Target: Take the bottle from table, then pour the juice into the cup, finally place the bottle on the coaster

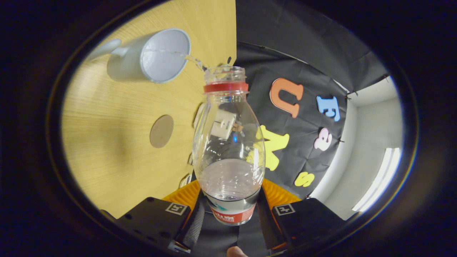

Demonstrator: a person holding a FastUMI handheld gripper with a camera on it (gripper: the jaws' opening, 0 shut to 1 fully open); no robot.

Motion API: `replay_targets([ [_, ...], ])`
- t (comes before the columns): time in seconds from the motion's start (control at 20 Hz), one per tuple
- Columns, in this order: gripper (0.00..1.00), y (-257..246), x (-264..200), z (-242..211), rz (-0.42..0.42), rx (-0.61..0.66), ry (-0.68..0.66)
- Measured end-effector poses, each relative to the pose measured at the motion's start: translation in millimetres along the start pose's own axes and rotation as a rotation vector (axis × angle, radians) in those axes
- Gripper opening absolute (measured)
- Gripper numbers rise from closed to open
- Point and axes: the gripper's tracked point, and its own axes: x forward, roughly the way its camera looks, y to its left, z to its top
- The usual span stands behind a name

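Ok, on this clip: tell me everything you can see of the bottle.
The bottle is clear plastic, uncapped, with a red ring below its open neck and a label band near its base. It is tipped so its mouth points at the white cup, and a thin clear stream runs from the mouth into the cup. Some liquid remains, pooled toward the base. The claw is shut on its lower part, one finger on each side. It is held above the wooden table.

A pale wooden table [107, 142] fills most of the scene, its grain running across the top. Behind it hangs black cloth [285, 46] as a wall, and past that a white room wall [371, 132] carries a bright strip light [378, 178].
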Motion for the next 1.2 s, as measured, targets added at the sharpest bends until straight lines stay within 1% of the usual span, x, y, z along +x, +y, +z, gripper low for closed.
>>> replay_targets([
  [0.35,0.74,-7.1,-0.4,-0.1,-0.005,-0.047,-0.004],
  [1.2,0.74,-24.2,0.7,4.4,-0.022,-0.104,-0.015],
])
